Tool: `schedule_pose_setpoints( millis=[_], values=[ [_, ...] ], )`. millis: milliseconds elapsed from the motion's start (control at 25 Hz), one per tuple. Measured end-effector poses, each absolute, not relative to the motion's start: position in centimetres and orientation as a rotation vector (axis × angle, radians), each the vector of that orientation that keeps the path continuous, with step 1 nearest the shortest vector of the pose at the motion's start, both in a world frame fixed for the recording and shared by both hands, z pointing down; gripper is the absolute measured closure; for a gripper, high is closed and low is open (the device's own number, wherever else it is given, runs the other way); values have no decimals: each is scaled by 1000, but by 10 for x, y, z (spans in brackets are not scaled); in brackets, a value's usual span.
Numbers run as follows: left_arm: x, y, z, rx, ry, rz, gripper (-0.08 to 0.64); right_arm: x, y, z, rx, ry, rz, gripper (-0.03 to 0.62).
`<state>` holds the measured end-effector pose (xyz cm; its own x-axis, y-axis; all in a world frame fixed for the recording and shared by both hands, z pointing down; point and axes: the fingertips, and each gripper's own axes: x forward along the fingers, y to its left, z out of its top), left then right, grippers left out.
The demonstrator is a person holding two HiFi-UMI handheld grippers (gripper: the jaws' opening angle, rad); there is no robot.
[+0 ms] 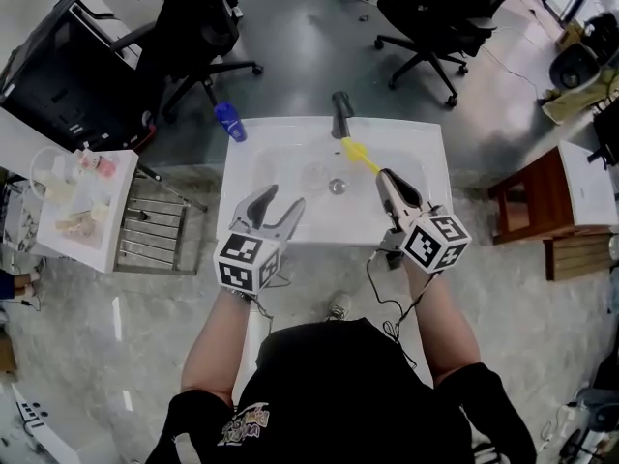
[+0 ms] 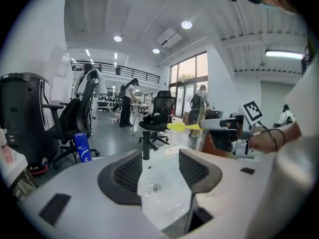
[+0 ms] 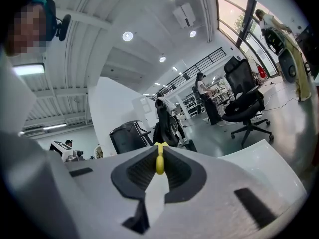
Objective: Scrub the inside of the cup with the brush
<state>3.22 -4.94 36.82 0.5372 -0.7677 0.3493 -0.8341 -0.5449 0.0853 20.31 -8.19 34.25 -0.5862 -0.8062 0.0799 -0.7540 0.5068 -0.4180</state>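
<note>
The brush (image 1: 359,155) is bright yellow. The sink (image 1: 261,153) is white, the tap (image 1: 340,114) black, the cup (image 1: 314,175) clear and colourless. The bottle (image 1: 230,122) is blue (with a white band on its label). The left gripper (image 1: 283,199) and right gripper (image 1: 387,177) are pale grey with black ribbed pads (image 2: 127,173); their cubes (image 1: 247,262) bear black-and-white square markers. The chairs (image 1: 426,13) are black, the floor (image 1: 309,46) grey.
</note>
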Motion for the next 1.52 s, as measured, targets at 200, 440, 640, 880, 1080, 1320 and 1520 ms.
schedule_pose_setpoints(
  millis=[200, 440, 640, 880, 1080, 1320, 1520],
  values=[
    [42, -67, 368, 2527, -1367, 446, 348, 216, -103, 347, -1336, 2605, -659, 555],
    [41, -80, 384, 2524, -1356, 510, 348, 219, -114, 357, -1339, 2594, -695, 555],
    [33, -95, 414, 2539, -1328, 620, 348, 207, -118, 375, -1337, 2665, -707, 555],
    [26, -122, 456, 2535, -1219, 650, 348, 195, -134, 397, -1388, 2697, -740, 555],
    [19, -150, 502, 2556, -1155, 788, 348, 187, -155, 412, -1418, 2707, -785, 555],
    [19, -170, 554, 2568, -1051, 940, 348, 172, -174, 436, -1413, 2769, -852, 555],
    [24, -171, 592, 2561, -933, 1058, 348, 161, -184, 465, -1406, 2798, -947, 555]
  ],
)
